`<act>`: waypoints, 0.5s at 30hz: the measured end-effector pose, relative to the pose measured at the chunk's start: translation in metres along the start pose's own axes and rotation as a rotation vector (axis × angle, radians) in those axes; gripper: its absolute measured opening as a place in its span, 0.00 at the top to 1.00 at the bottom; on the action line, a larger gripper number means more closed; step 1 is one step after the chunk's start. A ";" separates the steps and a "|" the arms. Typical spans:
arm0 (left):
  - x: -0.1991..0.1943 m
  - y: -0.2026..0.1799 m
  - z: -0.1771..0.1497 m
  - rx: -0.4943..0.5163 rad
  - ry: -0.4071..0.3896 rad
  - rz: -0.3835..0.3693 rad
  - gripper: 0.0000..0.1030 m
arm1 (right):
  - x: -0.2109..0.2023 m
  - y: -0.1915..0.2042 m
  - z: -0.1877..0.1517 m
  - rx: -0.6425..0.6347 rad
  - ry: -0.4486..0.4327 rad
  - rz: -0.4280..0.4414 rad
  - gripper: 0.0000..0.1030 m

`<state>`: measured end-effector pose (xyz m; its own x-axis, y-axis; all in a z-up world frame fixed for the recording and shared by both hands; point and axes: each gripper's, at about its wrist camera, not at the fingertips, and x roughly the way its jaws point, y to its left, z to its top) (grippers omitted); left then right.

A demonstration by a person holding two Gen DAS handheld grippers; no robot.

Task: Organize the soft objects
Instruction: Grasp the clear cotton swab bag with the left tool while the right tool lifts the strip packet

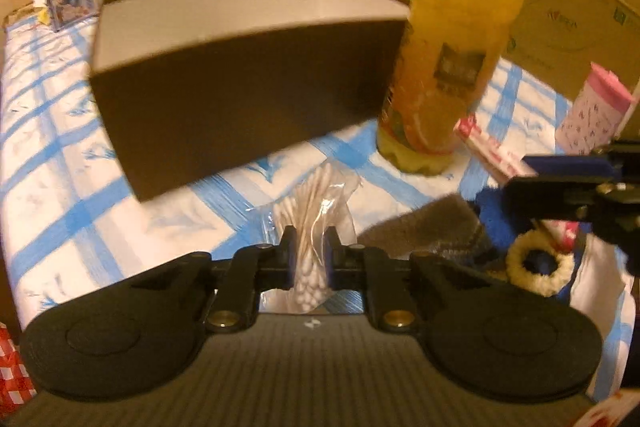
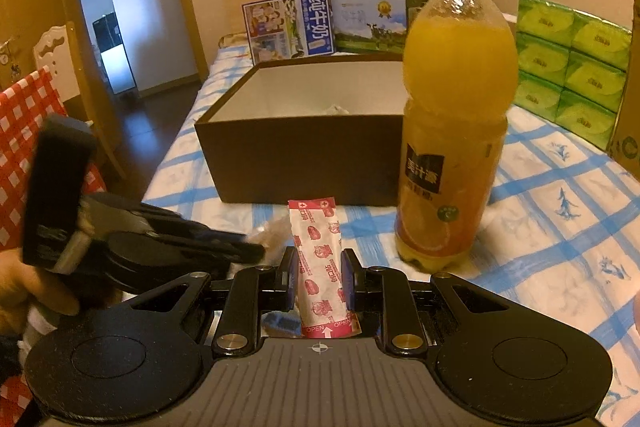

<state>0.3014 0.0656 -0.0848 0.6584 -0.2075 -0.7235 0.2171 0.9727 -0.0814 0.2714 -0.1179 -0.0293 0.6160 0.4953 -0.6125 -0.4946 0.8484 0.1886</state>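
Observation:
My left gripper (image 1: 310, 245) is shut on a clear bag of cotton swabs (image 1: 316, 211) and holds it just in front of the dark open box (image 1: 248, 99). My right gripper (image 2: 318, 269) is shut on a pink-and-white sachet (image 2: 320, 259), held upright before the same box (image 2: 296, 163). The left gripper also shows at the left of the right wrist view (image 2: 168, 247). The right gripper shows at the right of the left wrist view (image 1: 532, 179), with the sachet (image 1: 492, 147) in it. A grey cloth (image 1: 424, 227) and a cream scrunchie (image 1: 536, 263) lie on the bed.
A tall orange juice bottle (image 2: 452, 115) stands right of the box. A pink patterned cup (image 1: 592, 111) lies at the right. Green tissue packs (image 2: 572, 67), milk cartons (image 2: 288, 27) and cardboard boxes line the far edge. The blue-checked bedcover (image 2: 560, 207) stretches to the right.

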 end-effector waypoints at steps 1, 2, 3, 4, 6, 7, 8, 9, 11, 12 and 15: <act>-0.007 0.004 0.002 -0.008 -0.016 0.005 0.88 | 0.001 0.001 0.002 -0.003 -0.003 0.000 0.78; -0.014 0.008 0.004 -0.015 -0.032 0.011 0.88 | 0.002 0.004 0.005 -0.006 -0.005 0.002 0.78; -0.021 0.011 0.007 -0.020 -0.050 0.018 0.88 | 0.003 0.006 0.008 -0.010 -0.009 0.005 0.78; -0.029 0.015 0.011 -0.026 -0.070 0.023 0.88 | 0.005 0.008 0.012 -0.012 -0.014 0.007 0.78; -0.045 0.023 0.020 -0.040 -0.109 0.030 0.88 | 0.008 0.012 0.020 -0.021 -0.025 0.009 0.78; -0.051 0.026 0.025 -0.045 -0.126 0.034 0.88 | 0.010 0.015 0.024 -0.026 -0.032 0.008 0.78; -0.057 0.029 0.031 -0.048 -0.143 0.039 0.88 | 0.011 0.017 0.029 -0.030 -0.040 0.009 0.78; -0.062 0.032 0.038 -0.051 -0.160 0.042 0.88 | 0.014 0.019 0.035 -0.033 -0.048 0.011 0.78; -0.069 0.038 0.053 -0.050 -0.189 0.047 0.88 | 0.021 0.024 0.048 -0.042 -0.069 0.006 0.78; -0.071 0.041 0.062 -0.049 -0.202 0.058 0.88 | 0.024 0.026 0.056 -0.051 -0.081 -0.001 0.78; -0.074 0.052 0.084 -0.060 -0.226 0.088 0.88 | 0.039 0.031 0.081 -0.067 -0.110 -0.025 0.78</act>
<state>0.3249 0.1231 0.0222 0.8190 -0.1330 -0.5582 0.1131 0.9911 -0.0703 0.3298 -0.0571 0.0153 0.6904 0.4951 -0.5274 -0.5159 0.8481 0.1208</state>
